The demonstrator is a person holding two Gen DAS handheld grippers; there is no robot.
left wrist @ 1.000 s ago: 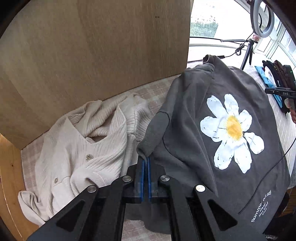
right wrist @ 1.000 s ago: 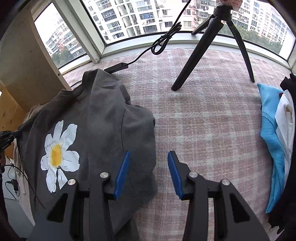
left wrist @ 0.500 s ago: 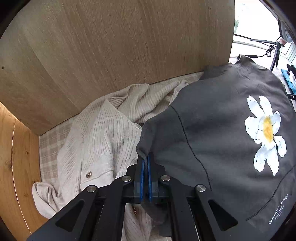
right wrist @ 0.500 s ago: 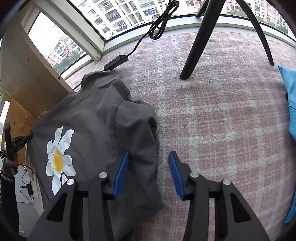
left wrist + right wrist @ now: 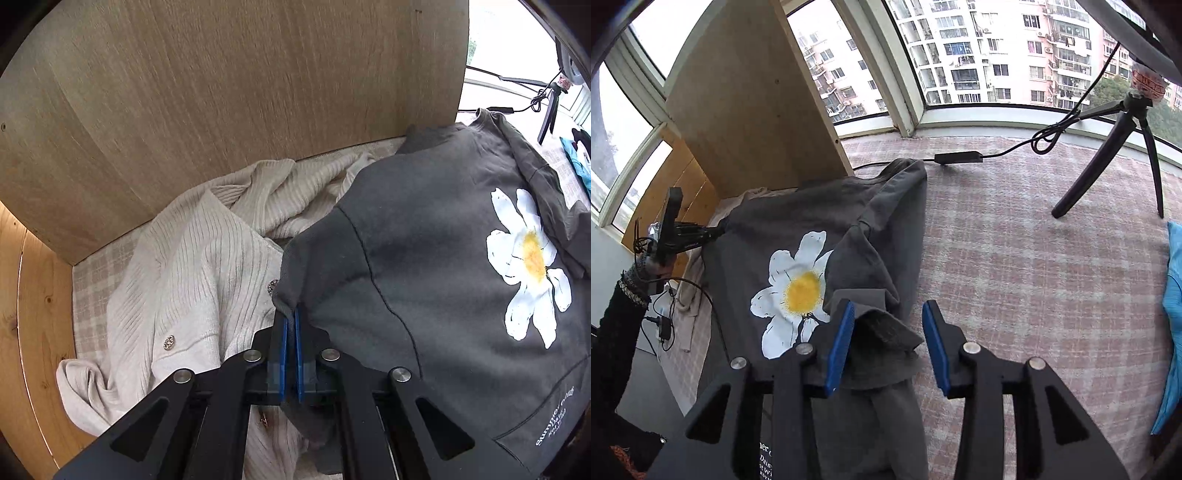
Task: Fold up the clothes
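A dark grey sweatshirt [image 5: 424, 258] with a white daisy print [image 5: 798, 284] lies face up on the checked cloth. My left gripper [image 5: 290, 325] is shut on the cuff edge of its left sleeve, which rests over a cream ribbed cardigan [image 5: 192, 280]. The right view shows that same left gripper [image 5: 718, 232] at the sweatshirt's far left edge, held by a hand in a black sleeve. The other sleeve is folded across the body, its cuff [image 5: 882, 332] lying between the jaws of my right gripper [image 5: 888, 339]. Those jaws are opening and do not press on the cuff.
A wooden panel [image 5: 221, 110] stands upright just behind the cardigan. On the pink checked cloth [image 5: 1034, 258] to the right stand a black tripod [image 5: 1108, 158] and a cable with its adaptor [image 5: 956, 158]. A blue garment [image 5: 1174, 295] lies at the right edge.
The right sleeve, lying out to the side before, is now folded over the sweatshirt body beside the daisy. The right gripper has risen and swung left. The left gripper sank slightly, still holding the cuff.
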